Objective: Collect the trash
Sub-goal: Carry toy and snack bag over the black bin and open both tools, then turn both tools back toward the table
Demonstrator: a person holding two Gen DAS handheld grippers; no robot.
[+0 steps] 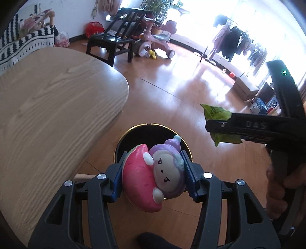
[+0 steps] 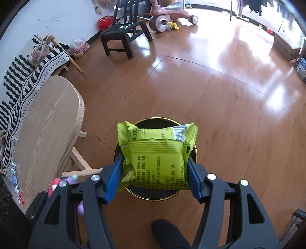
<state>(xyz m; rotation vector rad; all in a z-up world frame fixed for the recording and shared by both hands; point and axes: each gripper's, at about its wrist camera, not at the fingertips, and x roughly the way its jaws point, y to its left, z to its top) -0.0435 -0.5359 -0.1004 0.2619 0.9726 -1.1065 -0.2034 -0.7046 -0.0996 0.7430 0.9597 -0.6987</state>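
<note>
My left gripper [image 1: 153, 172] is shut on a pink and purple toy figure [image 1: 151, 176] and holds it above a black bin with a gold rim [image 1: 151, 125] on the floor. My right gripper [image 2: 155, 168] is shut on a green snack packet [image 2: 155, 162] and holds it above the same bin [image 2: 153, 119]. In the left wrist view the right gripper [image 1: 216, 126] comes in from the right with the green packet [image 1: 216, 113] in it. The toy figure [image 2: 55, 183] shows at the lower left of the right wrist view.
A light wooden table [image 1: 47, 107] stands left of the bin; it also shows in the right wrist view [image 2: 47, 124], with foil scraps [image 2: 14, 172] at its near edge. A black chair [image 2: 122, 32], a pink tricycle [image 2: 168, 13] and a striped sofa [image 2: 23, 72] stand farther off.
</note>
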